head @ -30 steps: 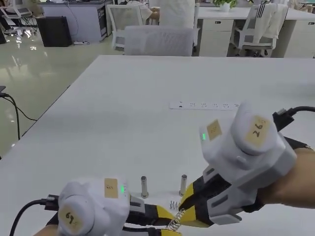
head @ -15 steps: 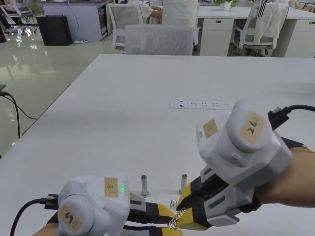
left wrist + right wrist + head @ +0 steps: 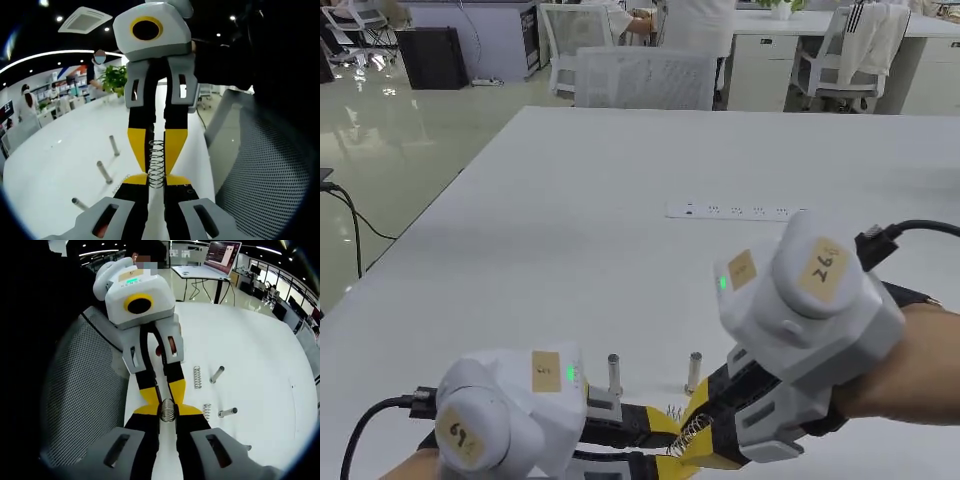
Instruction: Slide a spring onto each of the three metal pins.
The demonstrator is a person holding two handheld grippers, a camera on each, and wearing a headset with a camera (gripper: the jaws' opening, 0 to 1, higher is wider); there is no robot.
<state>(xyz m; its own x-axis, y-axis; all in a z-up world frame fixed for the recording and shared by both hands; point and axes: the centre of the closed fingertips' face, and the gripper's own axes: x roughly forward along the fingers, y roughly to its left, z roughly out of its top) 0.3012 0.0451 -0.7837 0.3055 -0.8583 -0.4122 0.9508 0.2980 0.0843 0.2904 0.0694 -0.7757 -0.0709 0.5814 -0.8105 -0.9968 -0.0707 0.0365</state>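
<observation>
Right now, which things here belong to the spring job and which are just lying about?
Job: silver coil spring, gripped between left gripper and right gripper; three short metal pins; two loose coil springs.
Lying about: white power strip; grey mesh chair.

An open-plan office: white desks (image 3: 760, 60) and mesh chairs (image 3: 645, 78) across the frame's top, glossy floor (image 3: 400, 140) upper left.

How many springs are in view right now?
3. One spring held between left gripper and right gripper; second spring and third spring lie loose on the table by the pins.
</observation>
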